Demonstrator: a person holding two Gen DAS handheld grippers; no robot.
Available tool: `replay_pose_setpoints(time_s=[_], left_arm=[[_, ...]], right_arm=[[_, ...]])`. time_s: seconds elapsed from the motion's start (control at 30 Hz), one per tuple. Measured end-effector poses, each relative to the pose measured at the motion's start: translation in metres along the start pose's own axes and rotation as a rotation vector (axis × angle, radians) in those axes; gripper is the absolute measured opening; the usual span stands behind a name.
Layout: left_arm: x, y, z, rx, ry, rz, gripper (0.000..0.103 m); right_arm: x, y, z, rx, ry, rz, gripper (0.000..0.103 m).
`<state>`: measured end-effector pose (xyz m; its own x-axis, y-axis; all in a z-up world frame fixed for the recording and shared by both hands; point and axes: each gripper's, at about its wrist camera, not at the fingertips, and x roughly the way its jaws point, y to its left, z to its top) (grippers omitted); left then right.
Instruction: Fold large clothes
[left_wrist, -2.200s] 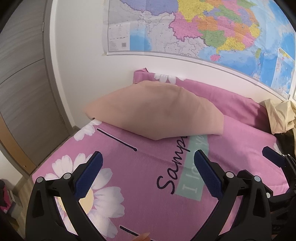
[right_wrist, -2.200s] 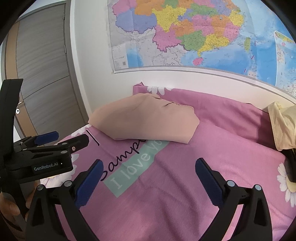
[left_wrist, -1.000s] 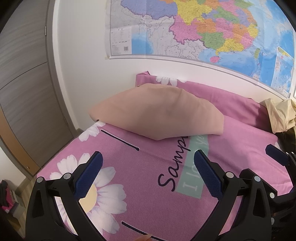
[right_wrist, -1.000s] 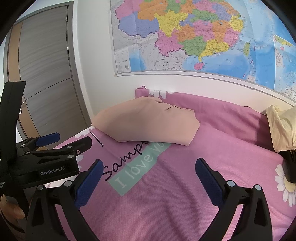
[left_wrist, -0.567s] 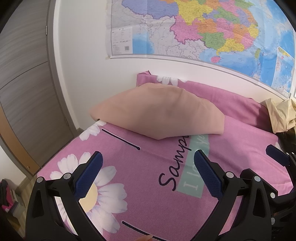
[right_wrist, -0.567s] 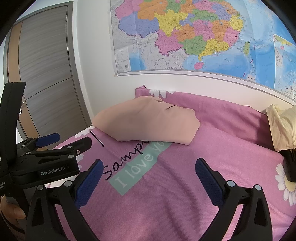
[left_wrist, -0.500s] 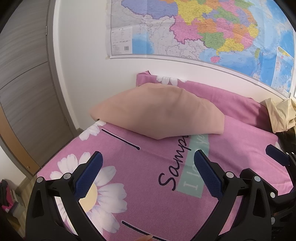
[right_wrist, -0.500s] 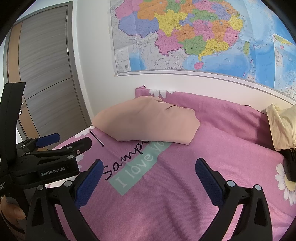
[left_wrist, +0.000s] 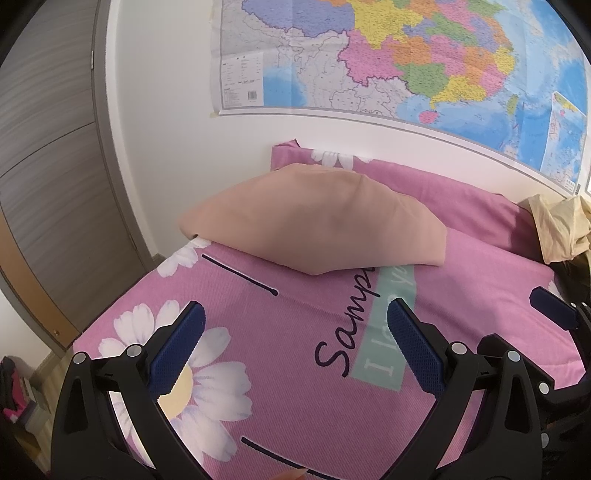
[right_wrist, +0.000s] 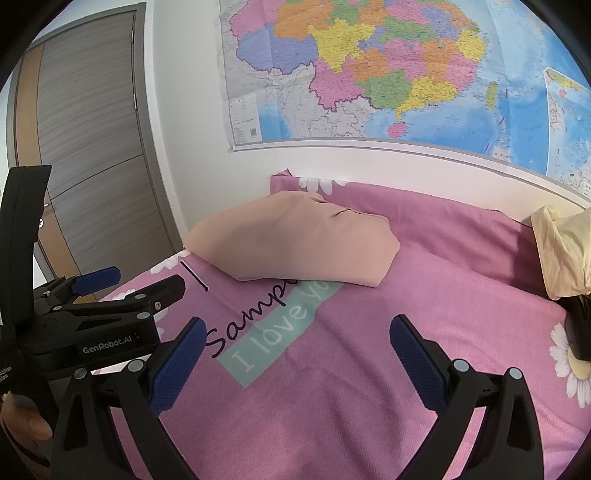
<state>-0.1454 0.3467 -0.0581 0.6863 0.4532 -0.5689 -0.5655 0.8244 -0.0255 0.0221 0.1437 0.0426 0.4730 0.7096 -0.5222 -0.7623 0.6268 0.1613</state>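
Note:
A folded peach garment (left_wrist: 314, 225) lies at the far left of the pink bed (left_wrist: 280, 332), against the pink pillows; it also shows in the right wrist view (right_wrist: 295, 240). My left gripper (left_wrist: 295, 350) is open and empty, held above the sheet well short of the garment. My right gripper (right_wrist: 295, 358) is open and empty, held over the printed sheet (right_wrist: 369, 369). The left gripper's body (right_wrist: 92, 332) shows at the left of the right wrist view.
A crumpled yellow cloth (left_wrist: 557, 225) lies at the far right of the bed, also in the right wrist view (right_wrist: 561, 251). A wall map (left_wrist: 406, 55) hangs above the bed. A grey wardrobe door (right_wrist: 92, 147) stands left. The bed's left edge drops to the floor (left_wrist: 22, 387).
Both grippers have drawn slightly back and up from the bed since two seconds ago. In the last half second nothing has visibly moved. The garment lies as before.

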Motion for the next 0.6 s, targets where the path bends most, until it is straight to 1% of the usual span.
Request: replay_pose_setpoints(time_s=[0.6], left_arm=[[-0.0008,0.0009,-0.0049,-0.01,0.009,0.009,0.098]], right_arm=[[0.0017,0.0043,-0.0015,0.0,0.002,0.002,0.097]])
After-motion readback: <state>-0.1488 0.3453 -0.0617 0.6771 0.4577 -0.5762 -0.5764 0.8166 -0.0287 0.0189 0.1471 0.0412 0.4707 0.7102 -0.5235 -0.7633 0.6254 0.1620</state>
